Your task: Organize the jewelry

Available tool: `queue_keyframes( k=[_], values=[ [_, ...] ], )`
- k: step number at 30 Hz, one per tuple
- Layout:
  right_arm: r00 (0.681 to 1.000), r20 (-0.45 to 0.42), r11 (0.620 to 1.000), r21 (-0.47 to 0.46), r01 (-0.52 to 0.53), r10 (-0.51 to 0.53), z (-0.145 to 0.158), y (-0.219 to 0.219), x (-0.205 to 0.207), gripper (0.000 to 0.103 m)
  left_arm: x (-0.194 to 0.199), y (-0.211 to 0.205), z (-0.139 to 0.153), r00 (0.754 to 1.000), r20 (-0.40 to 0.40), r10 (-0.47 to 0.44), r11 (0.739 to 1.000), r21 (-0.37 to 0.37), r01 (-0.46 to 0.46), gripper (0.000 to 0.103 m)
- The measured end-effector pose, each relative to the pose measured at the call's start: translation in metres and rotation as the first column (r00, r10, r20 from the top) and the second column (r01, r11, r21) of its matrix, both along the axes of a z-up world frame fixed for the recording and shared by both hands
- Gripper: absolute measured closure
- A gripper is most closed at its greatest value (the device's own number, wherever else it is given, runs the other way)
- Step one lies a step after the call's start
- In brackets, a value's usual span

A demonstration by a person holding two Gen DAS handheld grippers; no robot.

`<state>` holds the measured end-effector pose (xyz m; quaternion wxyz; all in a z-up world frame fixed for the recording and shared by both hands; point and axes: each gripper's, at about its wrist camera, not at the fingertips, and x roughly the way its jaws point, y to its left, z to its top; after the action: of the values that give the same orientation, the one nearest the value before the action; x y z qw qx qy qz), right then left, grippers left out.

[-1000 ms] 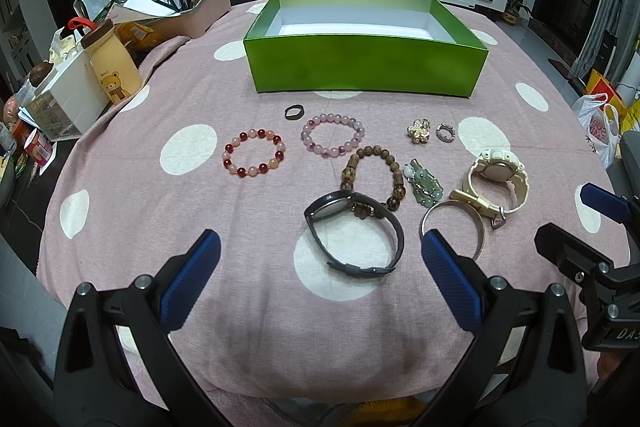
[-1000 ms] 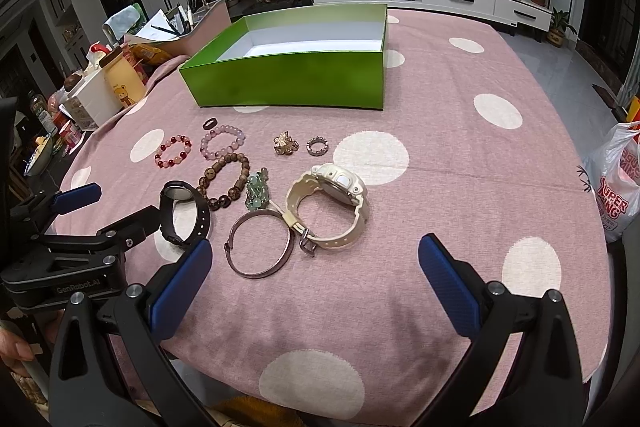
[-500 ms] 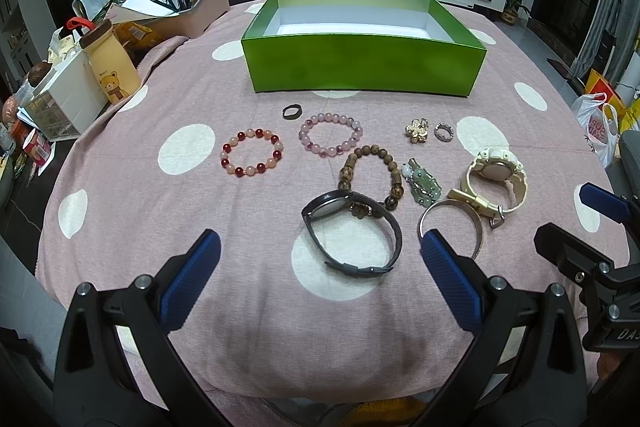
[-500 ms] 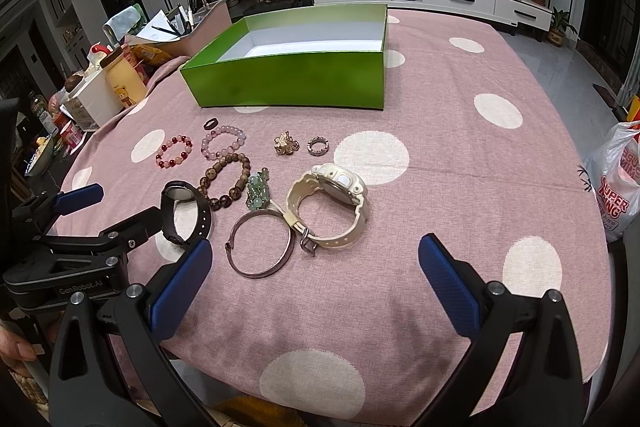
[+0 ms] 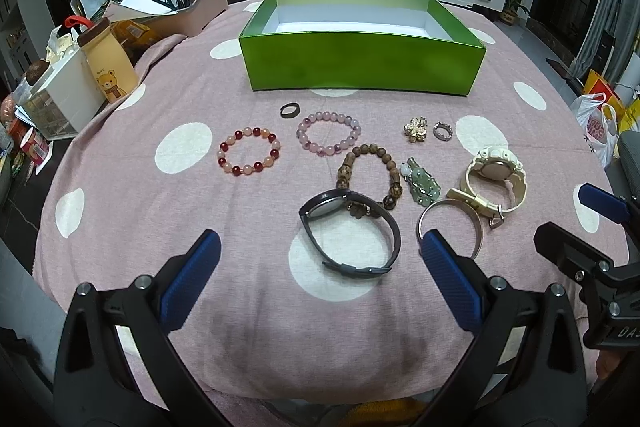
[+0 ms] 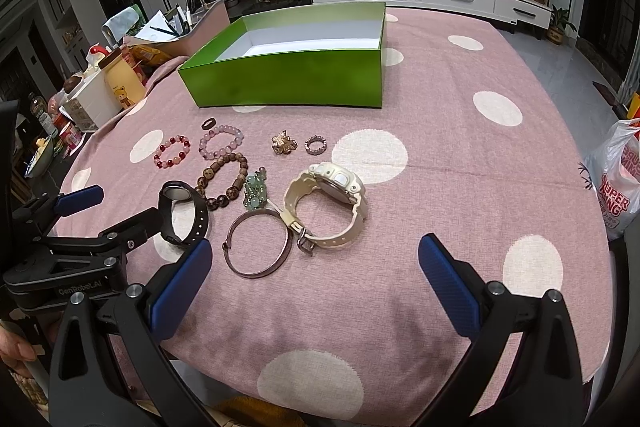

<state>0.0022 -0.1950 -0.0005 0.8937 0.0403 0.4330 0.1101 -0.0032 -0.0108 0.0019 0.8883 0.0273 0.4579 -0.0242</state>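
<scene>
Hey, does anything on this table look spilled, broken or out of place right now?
Nothing is spilled or visibly broken. The jewelry lies loose on the tablecloth, and the green box holds none of it. The one untidy spot: the black watch overlaps the wooden bracelet. Both grippers are open and hold nothing.

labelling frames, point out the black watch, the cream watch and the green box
black watch (image 5: 325, 206), left wrist view, on its dial
cream watch (image 6: 339, 183), right wrist view, on its face
green box (image 5: 360, 65), left wrist view, on its front wall
</scene>
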Motion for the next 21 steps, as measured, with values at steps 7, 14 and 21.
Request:
queue_keyframes(
  k=[7,14,21],
  values=[
    [0.999,0.006,0.999,-0.005,0.035,-0.035,-0.005,-0.012,0.002,0.001,0.005,0.01,-0.013,1.0,-0.016,-0.004,0.994,-0.113,0.002,0.002],
    [0.994,-0.005,0.993,0.032,0.11,-0.11,-0.017,-0.036,0.011,0.001,0.015,0.037,-0.028,0.997,-0.036,0.064,0.987,-0.142,-0.069,0.002],
    [0.994,-0.026,0.991,0.078,0.112,-0.11,-0.031,-0.042,0.021,0.003,0.028,0.041,-0.037,0.995,-0.047,0.085,0.986,-0.138,-0.091,0.005]
  ],
)
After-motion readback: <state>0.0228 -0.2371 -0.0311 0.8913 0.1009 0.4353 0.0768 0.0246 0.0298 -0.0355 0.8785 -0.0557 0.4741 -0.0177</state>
